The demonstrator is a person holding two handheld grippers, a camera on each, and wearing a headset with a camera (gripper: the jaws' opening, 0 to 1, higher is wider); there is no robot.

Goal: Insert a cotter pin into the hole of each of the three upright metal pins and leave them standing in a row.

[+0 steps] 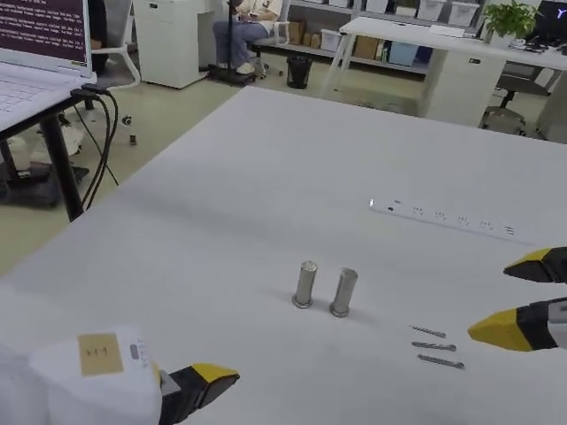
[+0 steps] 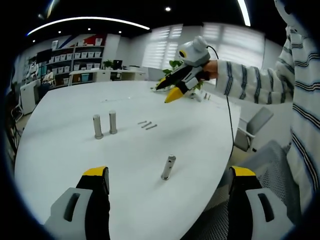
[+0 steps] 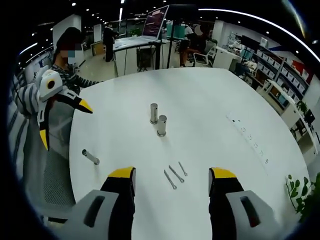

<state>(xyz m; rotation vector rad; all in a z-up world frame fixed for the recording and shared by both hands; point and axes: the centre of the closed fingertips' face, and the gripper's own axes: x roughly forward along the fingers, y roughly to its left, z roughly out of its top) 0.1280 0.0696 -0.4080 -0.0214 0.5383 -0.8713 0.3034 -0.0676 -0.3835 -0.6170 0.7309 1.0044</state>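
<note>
Holds left claw [image 2: 169, 172] and right claw [image 3: 172, 174] spread wide, empty, above white worktop [image 1: 221, 195]. Leaves two silver cylindrical metal pins [image 1: 306, 283] upright together, third silver pin [image 2: 168, 167] lying flat near edge, three thin cotter pins [image 1: 434, 346] loose alongside; cannot make out pin holes.

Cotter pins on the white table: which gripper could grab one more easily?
Probably the right gripper: open, just beside the thin metal cotter pins; the left gripper is farther off.

Office backdrop: shelving [image 1: 381, 22], white desk [image 1: 461, 62], laptop [image 1: 35, 53].
</note>
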